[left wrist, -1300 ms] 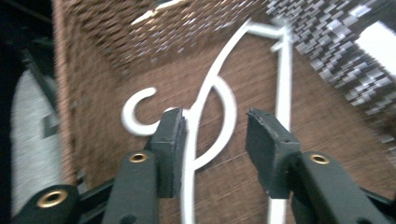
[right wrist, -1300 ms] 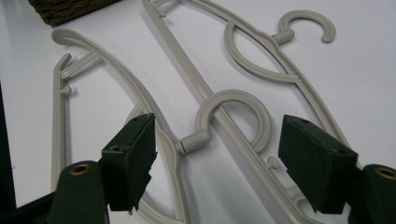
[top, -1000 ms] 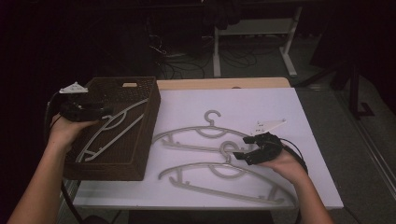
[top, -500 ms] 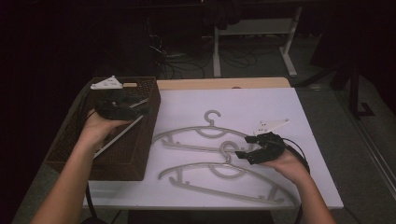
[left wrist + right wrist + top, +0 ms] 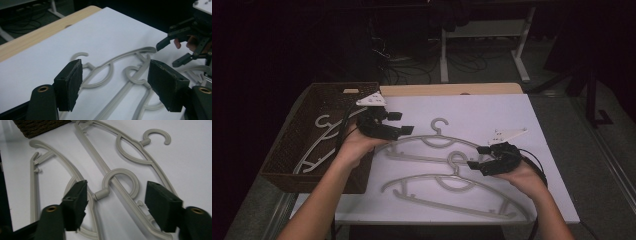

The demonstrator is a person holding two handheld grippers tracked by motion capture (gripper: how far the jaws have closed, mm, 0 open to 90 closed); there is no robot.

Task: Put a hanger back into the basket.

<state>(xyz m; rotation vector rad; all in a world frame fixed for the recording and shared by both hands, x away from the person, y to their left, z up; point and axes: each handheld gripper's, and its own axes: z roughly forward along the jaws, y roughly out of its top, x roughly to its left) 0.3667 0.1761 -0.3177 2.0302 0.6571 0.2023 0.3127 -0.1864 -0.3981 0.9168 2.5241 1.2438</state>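
Hangers [image 5: 447,182] lie crosswise on the table, hooks pointing away; both grippers' fingers [image 5: 75,202] gape empty.

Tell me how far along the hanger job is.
Done: one hanger lies in the basket. In hand: nothing is gripped; the left gripper hangs open over the far hanger on the table, and the right gripper is open at the near hanger hook. Left: both table hangers.
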